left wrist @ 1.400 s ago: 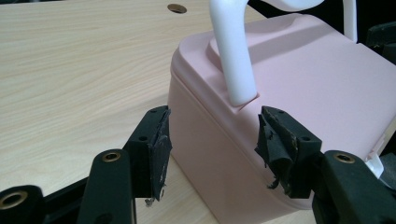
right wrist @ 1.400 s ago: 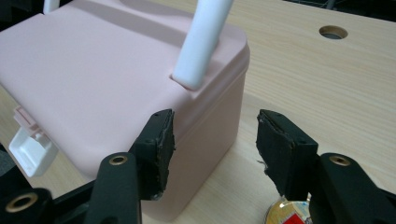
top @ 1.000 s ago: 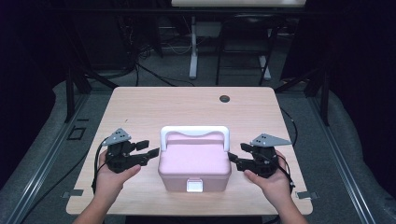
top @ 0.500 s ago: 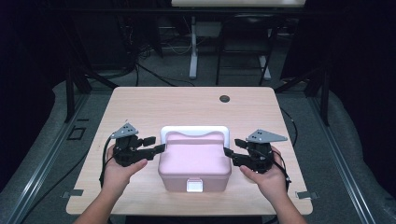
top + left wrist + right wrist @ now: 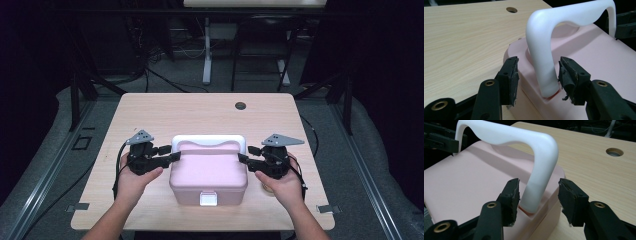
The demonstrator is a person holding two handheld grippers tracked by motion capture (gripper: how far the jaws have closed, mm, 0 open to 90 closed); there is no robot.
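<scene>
Across the table (image 5: pixel 150 107) stands the pink box's (image 5: pixel 208 172) upright white handle (image 5: pixel 208 140), each end between open jaws.

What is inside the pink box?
Nothing can be told: the pink box is shut, its lid covering the contents. On top, the white handle stands between both grippers' open jaws.

The box (image 5: pixel 208 172) is pale pink, with a white handle (image 5: pixel 209 141) and a white latch (image 5: pixel 208 199) at its front. Both the left gripper (image 5: pixel 170 153) and the right gripper (image 5: pixel 246 154) are black with brass-coloured rivets and grey top plates. The table (image 5: pixel 200 112) is light wood with a fine straight grain.
</scene>
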